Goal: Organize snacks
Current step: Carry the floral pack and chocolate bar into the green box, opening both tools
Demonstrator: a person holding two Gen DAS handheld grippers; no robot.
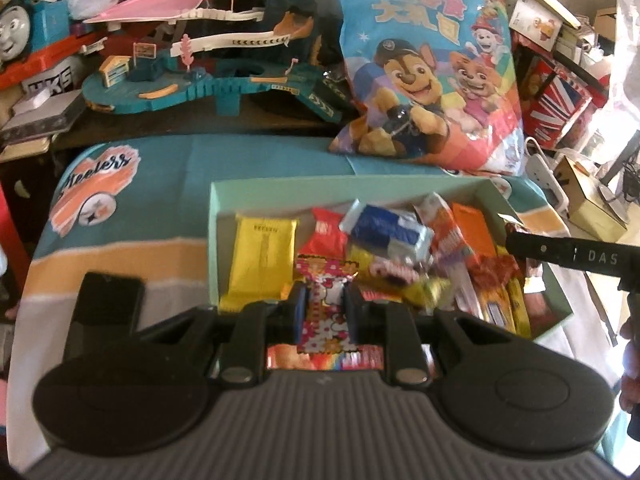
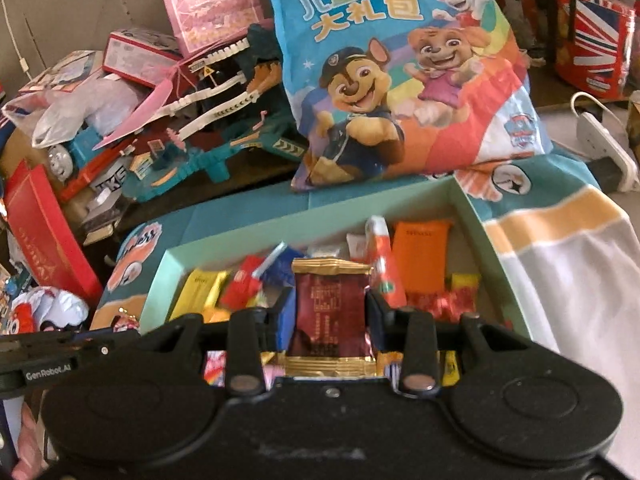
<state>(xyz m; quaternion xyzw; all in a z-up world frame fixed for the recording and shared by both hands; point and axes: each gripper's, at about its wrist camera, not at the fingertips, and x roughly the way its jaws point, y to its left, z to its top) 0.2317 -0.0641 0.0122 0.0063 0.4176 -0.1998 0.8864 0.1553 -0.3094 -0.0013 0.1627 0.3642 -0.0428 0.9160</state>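
The left gripper (image 1: 323, 312) is clamped on a pink-and-white patterned snack packet (image 1: 325, 300), held above the near edge of the mint-green box (image 1: 280, 186) of assorted snacks. The right gripper (image 2: 331, 316) is clamped on a dark red packet with gold-crimped ends (image 2: 330, 312), held upright over the same box (image 2: 256, 224). The box rests on a teal-and-orange cloth (image 1: 168, 184) covering the surface, with a large cartoon-dog snack bag (image 2: 400, 80) just behind it and a toy track set (image 1: 208, 68) further back on the left.
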